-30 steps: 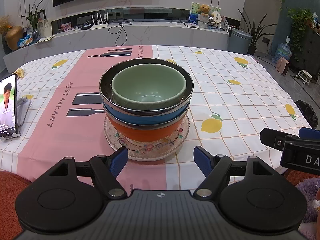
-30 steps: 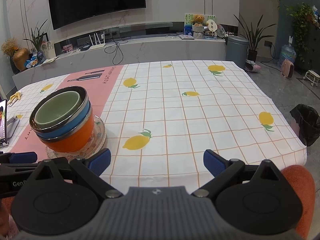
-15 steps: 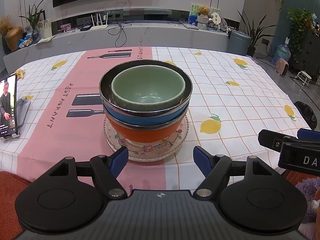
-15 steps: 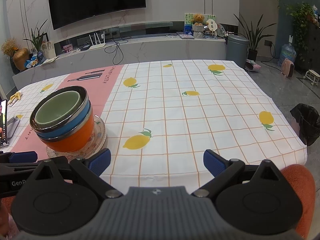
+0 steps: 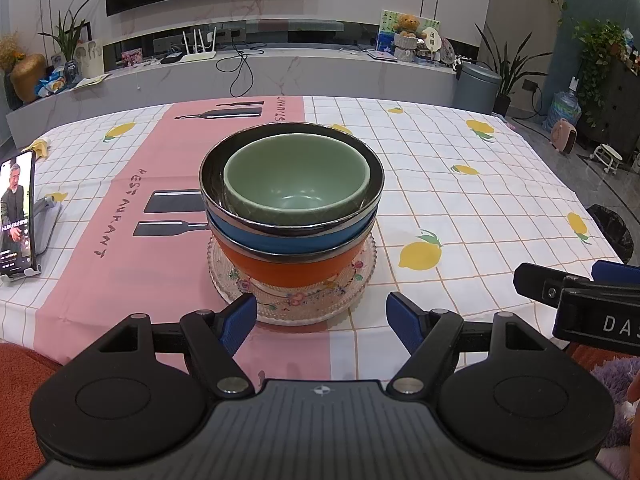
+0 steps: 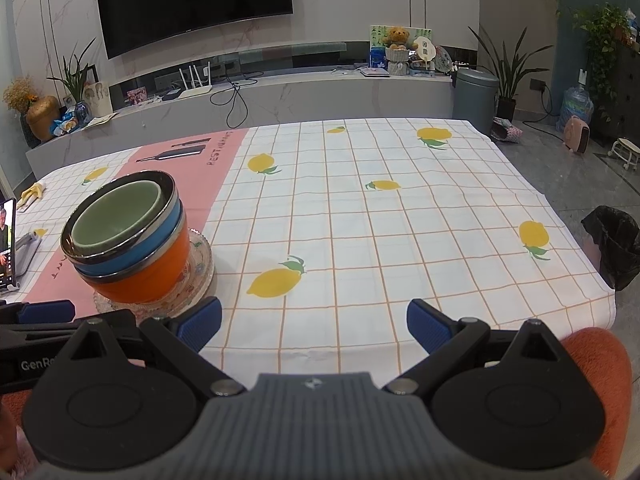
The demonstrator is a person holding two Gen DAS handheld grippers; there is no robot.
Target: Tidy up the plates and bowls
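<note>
Looking along the left hand-held gripper (image 5: pixel 322 314), the left wrist view shows its two blue-padded fingers spread wide and holding nothing, poised just short of the near rim of the glass plate (image 5: pixel 352 286). On that plate stands a nested stack: an orange bowl (image 5: pixel 290 266) at the bottom, a blue bowl (image 5: pixel 288 238) inside it, and a green bowl (image 5: pixel 296 184) seated in the steel-lined mouth of the blue one. The stack sits upright and centred on the plate, which lies on the pink band of the tablecloth covering the bench (image 5: pixel 460 200). A phone (image 5: pixel 16 214) on a stand is well to the left of the plate, and the tip of the right hand-held gripper (image 5: pixel 576 292) shows to the plate's right, near the bench edge. Judged from this, the sorting looks essentially complete; if anything is left, it is a small nudge to square the stack. Doing that well would mean touching the plate's rim low and level, since a push on the bowls could tip the stack

From the right wrist view, the right hand-held gripper (image 6: pixel 314 318) is likewise wide open and empty, hovering over the near bench edge, to the right of the plate (image 6: pixel 202 258). The bowls (image 6: pixel 128 236) appear nested without visible tilt. The cloth to the right of the plate is bare. A sensible course would be to keep this gripper clear of the stack
</note>
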